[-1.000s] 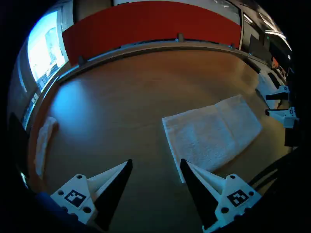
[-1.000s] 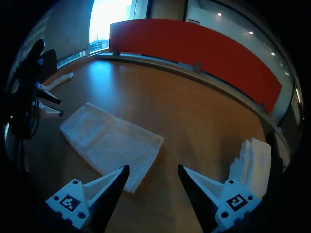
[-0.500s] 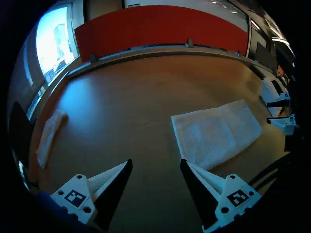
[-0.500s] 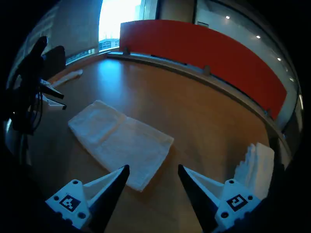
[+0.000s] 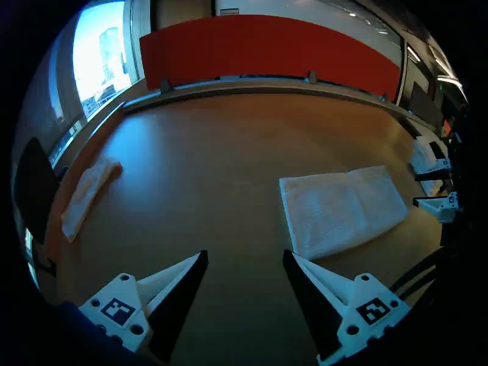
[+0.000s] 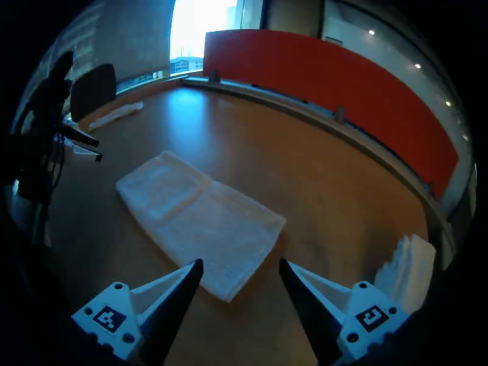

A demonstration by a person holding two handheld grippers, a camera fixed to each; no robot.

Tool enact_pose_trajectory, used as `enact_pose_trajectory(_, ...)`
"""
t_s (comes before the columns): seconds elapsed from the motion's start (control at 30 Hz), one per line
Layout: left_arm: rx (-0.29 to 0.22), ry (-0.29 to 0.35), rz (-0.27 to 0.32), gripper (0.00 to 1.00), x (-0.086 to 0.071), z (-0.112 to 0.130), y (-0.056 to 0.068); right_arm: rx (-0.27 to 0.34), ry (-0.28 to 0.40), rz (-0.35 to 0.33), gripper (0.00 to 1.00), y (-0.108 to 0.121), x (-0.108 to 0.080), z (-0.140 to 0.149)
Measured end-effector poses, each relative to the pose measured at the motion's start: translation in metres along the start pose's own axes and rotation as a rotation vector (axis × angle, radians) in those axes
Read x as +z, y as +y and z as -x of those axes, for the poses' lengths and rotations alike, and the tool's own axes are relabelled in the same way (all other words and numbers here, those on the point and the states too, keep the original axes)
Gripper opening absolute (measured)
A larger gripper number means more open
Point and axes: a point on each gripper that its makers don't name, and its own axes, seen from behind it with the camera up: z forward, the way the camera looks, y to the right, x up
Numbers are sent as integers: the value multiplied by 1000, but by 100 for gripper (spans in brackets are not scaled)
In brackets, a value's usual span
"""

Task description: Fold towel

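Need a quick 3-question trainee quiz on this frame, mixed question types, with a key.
1. True or false: the left gripper and the right gripper are both open, with nothing between their fingers.
2. The white towel lies flat on: A) a wooden table; B) a bed; C) a sofa.
3. Fill in: the divider panel along the table's far edge is ___ in colour.

Key: 1 true; 2 A; 3 red.
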Motion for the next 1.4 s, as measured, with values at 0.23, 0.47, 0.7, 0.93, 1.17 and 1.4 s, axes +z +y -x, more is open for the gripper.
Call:
enact_pose_trajectory(0.23,-26,3,-17,91,-16,6,-6,-27,-29,-24,96,-6,5,13)
enact_pose_trajectory(0.47,-39,1,-25,91,-27,14,-10,-36,-64,-43,93,-7,10,29)
enact_pose_trajectory(0.7,-63,-6,-30,91,-36,21,-13,-43,-100,-72,84,-8,14,43)
enact_pose_trajectory(0.93,-71,-12,-37,91,-40,26,-16,-57,-125,-101,65,-10,14,50)
enact_pose_trajectory(1.17,-75,-12,-39,91,-42,28,-16,-70,-149,-136,48,-16,16,55)
enact_pose_trajectory(1.4,-79,-17,-42,91,-43,33,-17,-61,-165,-145,38,-15,17,59)
